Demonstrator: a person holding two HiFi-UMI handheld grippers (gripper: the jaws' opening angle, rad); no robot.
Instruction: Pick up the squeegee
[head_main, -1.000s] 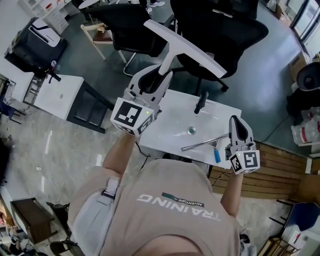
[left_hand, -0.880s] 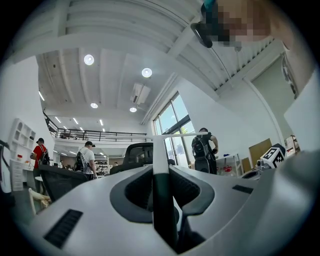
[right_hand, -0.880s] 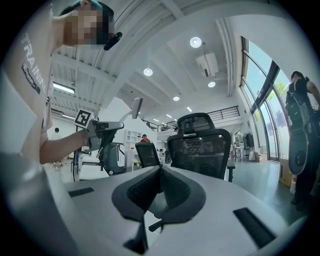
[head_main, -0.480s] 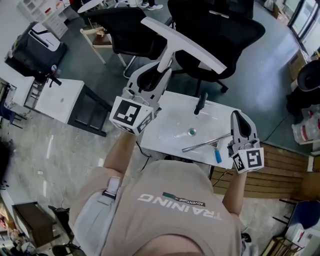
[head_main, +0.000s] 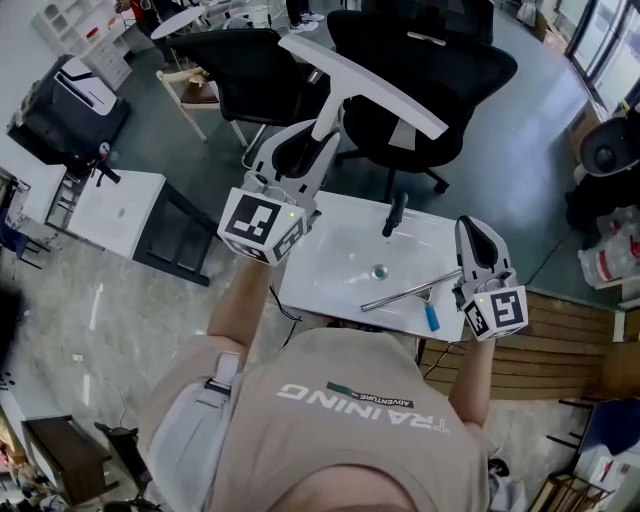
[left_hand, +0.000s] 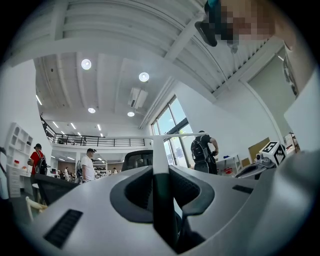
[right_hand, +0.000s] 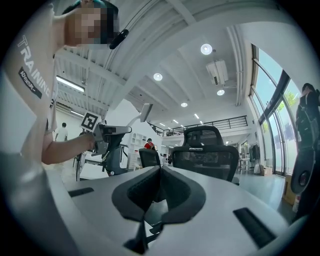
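The squeegee is white and T-shaped, with its long blade held high over the black chairs. My left gripper is shut on its handle, above the far left corner of the white table. In the left gripper view the handle runs up between the jaws to the crossbar. My right gripper hovers over the table's right end, shut with nothing in it; its pads meet. The right gripper view also shows the left gripper with the squeegee.
On the table lie a black handled tool, a small round object, a metal rod and a blue object. Two black office chairs stand beyond it. A white side table stands at the left.
Both grippers have risen a little. The squeegee stays clamped in the left one, and the right stays shut and empty.
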